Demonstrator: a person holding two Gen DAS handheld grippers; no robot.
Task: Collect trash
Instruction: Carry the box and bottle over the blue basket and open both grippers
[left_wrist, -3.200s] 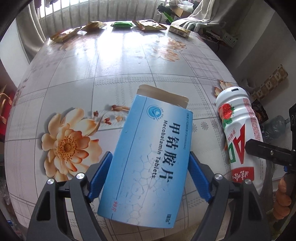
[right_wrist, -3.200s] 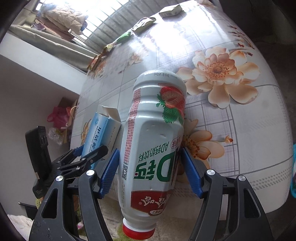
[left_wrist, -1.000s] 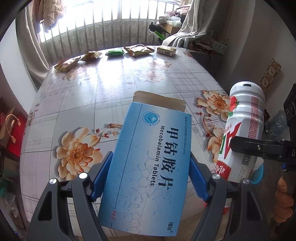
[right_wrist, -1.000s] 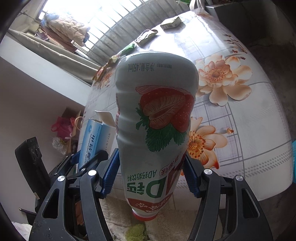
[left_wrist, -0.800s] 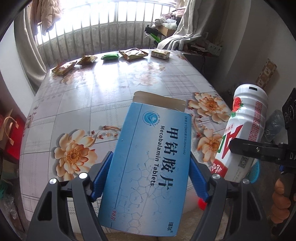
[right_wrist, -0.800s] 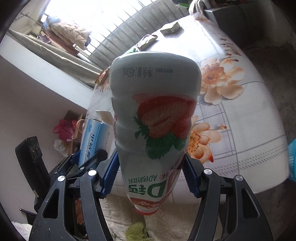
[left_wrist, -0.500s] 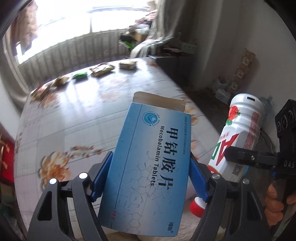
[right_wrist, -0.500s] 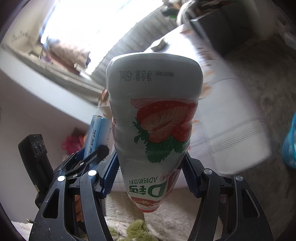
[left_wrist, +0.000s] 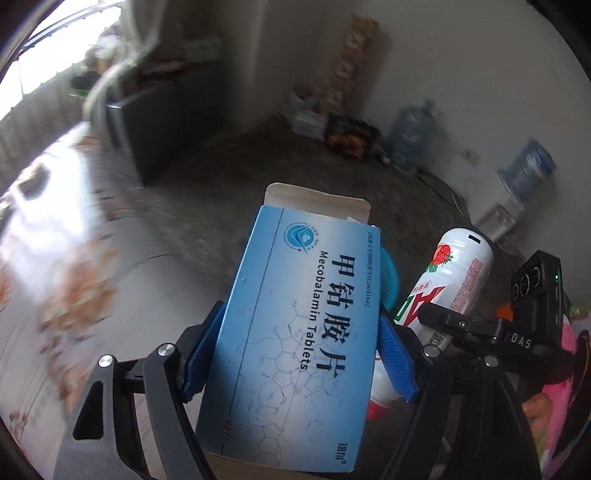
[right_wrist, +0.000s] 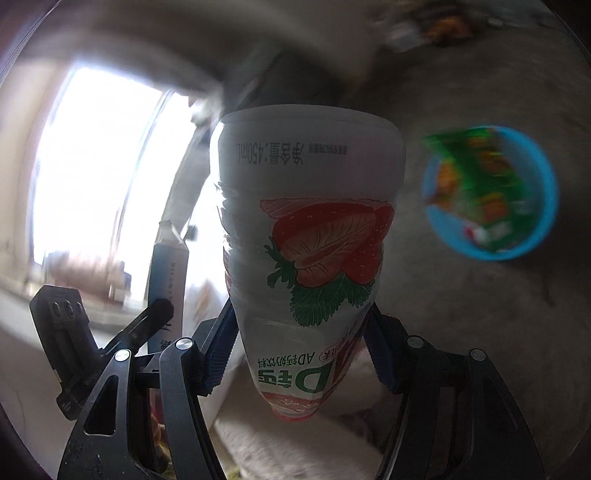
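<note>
The left gripper (left_wrist: 301, 356) pinches a blue Mecobalamin tablet box (left_wrist: 295, 343) between its blue fingers (left_wrist: 201, 354), which press on the box's two long edges. The box's top flap stands open, and it is held in the air above the grey floor (left_wrist: 207, 184), with the flower-patterned bench (left_wrist: 55, 258) blurred off to the left.

The right gripper (right_wrist: 299, 352) clamps a white strawberry milk drink bottle (right_wrist: 306, 236) upside down, its fingers (right_wrist: 219, 352) squeezing the body near the neck, so the base faces forward. In the left wrist view the same bottle (left_wrist: 448, 284) shows its red cap lowest.

A blue trash basket (right_wrist: 543, 218) stands on the floor to the right of the bottle, holding green and orange wrappers (right_wrist: 480, 184). Two water jugs (left_wrist: 413, 133) stand by the far wall.
</note>
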